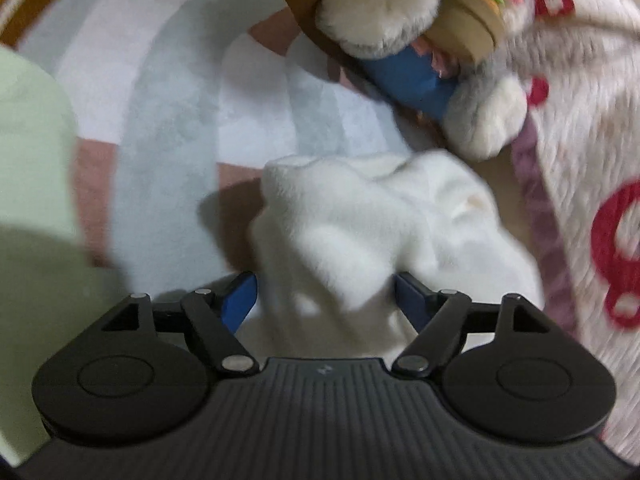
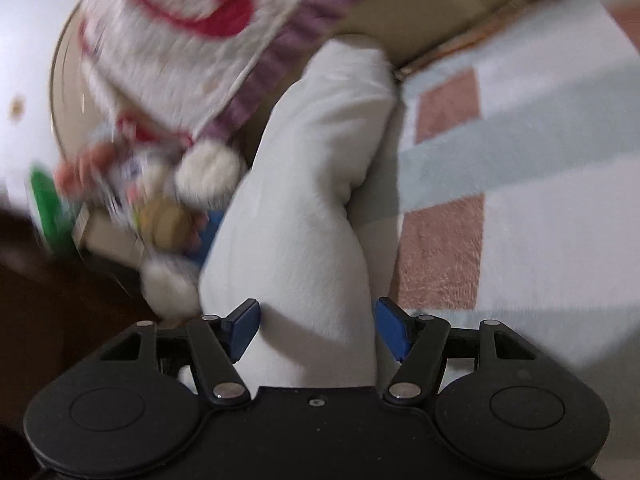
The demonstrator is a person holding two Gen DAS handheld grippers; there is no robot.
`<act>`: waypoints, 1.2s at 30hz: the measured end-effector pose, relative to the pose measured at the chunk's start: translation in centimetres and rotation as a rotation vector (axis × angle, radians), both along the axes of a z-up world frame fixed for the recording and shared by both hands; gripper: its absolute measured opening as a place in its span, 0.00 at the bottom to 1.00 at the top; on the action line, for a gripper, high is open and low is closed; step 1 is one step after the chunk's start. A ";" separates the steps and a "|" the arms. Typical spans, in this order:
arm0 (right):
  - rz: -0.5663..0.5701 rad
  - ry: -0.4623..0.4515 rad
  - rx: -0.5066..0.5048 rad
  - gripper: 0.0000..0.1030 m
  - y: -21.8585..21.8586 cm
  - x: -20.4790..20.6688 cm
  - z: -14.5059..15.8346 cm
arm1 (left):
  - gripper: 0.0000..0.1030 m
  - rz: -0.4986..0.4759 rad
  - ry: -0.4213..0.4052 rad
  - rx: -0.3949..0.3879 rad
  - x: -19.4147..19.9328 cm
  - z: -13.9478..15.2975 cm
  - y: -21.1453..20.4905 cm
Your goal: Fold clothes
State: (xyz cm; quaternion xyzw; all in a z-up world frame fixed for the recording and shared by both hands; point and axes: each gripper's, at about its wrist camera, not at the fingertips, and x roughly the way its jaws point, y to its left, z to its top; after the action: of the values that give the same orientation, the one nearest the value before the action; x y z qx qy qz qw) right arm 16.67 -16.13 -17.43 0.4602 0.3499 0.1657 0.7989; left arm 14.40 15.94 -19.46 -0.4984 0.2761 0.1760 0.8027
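A white fleece garment (image 1: 360, 232) is held up off the patchwork rug (image 1: 168, 128) by both grippers, so the step in hand is judged to be the lifting and carrying of the piece before any fold is laid. No fold has yet been made on a flat surface.

In the left wrist view the left gripper (image 1: 326, 300) is seen with its blue-padded jaws set fairly wide, the cloth bunched thickly between them; the pads appear to bear on the fabric at either side. In the right wrist view the right gripper (image 2: 318, 328) is likewise parted about a thick roll of the same garment, which runs away from it as a long hanging tube. Both frames are blurred, so whether the pads pinch firmly or merely cradle the cloth cannot be settled with certainty.

The garment hangs above the rug, just beside the quilted blanket (image 1: 592, 160) with red motifs. A plush toy (image 1: 384, 4) lies beyond the garment, at the rug's far edge. A pale green cloth (image 1: 32, 168) is seen over the rug's left part.

The garment looks soft, thick and deep-piled, crumpled rather than spread. The next move is judged to call for the piece being lowered onto a bare part of the rug, drawn taut between the two grippers and laid flat, clear of the toy and blanket.
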 end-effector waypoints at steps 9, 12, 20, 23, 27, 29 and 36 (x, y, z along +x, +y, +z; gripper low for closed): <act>0.031 -0.009 0.044 0.78 1.4 1.4 -1.7 | 0.49 0.054 -0.101 -0.085 0.2 -0.5 1.5; 0.126 0.025 0.119 0.71 2.6 2.4 -1.6 | 0.34 0.015 -0.150 -0.006 0.5 1.8 2.4; 0.315 0.144 0.023 0.52 6.5 2.2 -0.8 | 0.36 0.047 0.019 0.224 0.5 5.1 2.6; 0.333 0.161 -0.017 0.62 6.9 2.0 0.1 | 0.42 0.103 0.049 0.303 -0.2 5.7 2.8; 0.376 0.139 -0.156 0.71 6.2 1.9 1.8 | 0.43 0.159 0.012 0.440 -1.9 8.7 3.1; 0.361 0.109 -0.172 0.71 5.1 2.1 2.9 | 0.43 0.095 -0.019 0.454 -2.0 9.7 3.0; 0.106 -0.005 0.002 0.78 -1.4 7.8 3.6 | 0.44 -0.494 -0.113 0.348 1.9 8.5 -3.8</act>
State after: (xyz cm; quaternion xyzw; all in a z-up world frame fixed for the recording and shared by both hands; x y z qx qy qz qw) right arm 24.49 -17.51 -13.79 0.4414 0.3717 0.2090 0.7895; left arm 16.26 12.16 -10.97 -0.2801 0.3095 -0.0080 0.9087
